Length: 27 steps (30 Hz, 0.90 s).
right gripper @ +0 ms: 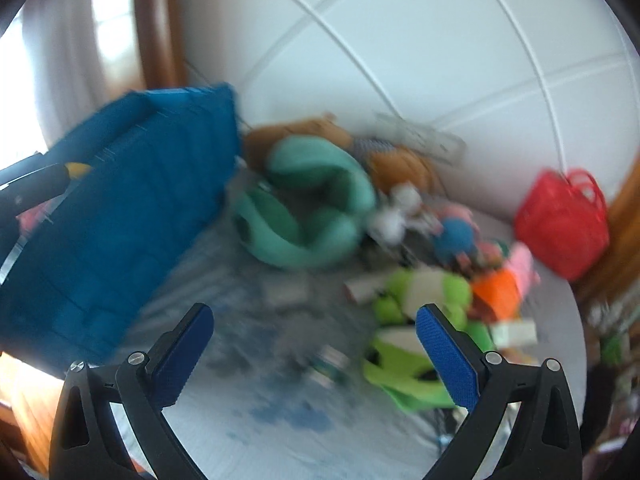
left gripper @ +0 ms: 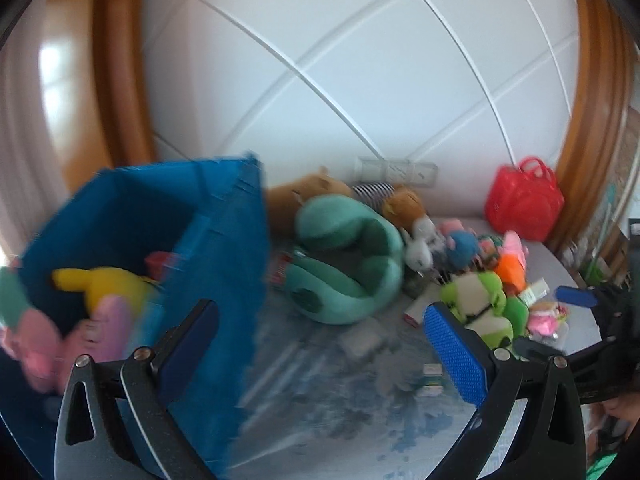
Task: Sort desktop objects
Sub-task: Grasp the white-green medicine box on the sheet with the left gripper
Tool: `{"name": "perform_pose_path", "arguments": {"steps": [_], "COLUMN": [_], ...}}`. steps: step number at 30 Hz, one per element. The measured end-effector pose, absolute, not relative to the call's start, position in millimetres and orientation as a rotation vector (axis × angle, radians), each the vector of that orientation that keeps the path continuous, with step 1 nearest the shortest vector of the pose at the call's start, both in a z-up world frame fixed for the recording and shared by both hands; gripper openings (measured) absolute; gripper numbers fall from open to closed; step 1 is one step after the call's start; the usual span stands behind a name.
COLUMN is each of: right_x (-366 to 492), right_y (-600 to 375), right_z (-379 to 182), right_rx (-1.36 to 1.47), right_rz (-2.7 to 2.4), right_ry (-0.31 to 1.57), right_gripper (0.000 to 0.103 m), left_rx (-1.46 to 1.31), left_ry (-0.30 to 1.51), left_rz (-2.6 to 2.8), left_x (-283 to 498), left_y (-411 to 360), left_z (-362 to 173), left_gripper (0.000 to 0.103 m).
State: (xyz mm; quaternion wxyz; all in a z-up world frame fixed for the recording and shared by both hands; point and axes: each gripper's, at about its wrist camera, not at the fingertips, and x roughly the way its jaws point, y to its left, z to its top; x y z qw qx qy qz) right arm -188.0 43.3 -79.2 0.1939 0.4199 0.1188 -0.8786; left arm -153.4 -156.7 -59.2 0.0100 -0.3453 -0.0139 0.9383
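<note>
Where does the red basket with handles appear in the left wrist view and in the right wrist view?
Left wrist view: the red basket stands at the upper right, against the white wall, behind the toy pile.
Right wrist view: the red basket sits at the right edge, mid-height, again by the wall.
Shared landmark: the teal plush seat, between the blue bin and the basket.

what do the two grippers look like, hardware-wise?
Both match: the left gripper and right gripper each have two black, curved finger arms with slotted cutouts and silver pivot screws. The fingertips carry blue pads with a fine dimpled texture. No cables or markings are visible; no sleeve shows clearly.
</note>
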Motion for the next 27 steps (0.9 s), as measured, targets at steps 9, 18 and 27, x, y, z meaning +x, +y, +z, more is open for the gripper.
{"name": "perform_pose_path", "arguments": {"steps": [9,18,27], "right_x": [-185.4,-172.3,-160.9], "right_y": [172.8,250.2,288.1], "right_z": [-145.9,-197.2,-221.3], "right_rx": [1.416,1.615,1.707], "right_rz": [-2.547,-2.550,-2.561], "right_ry": [0.259,0.201,0.134], "right_gripper": [0.103,0.103,0.103], "left_rx": [-1.284,-1.436,-1.553], "left_ry": [0.048,0.164,0.237], "left_rz": [2.697,2.528,2.488], "left_x": [-207.3,-239.7,-246.5], "left_y": [-60.9,12.6,30.6], "left_z": [-195.2,-293.3,-338.0], "left_gripper": [0.103,0.103,0.080]}}
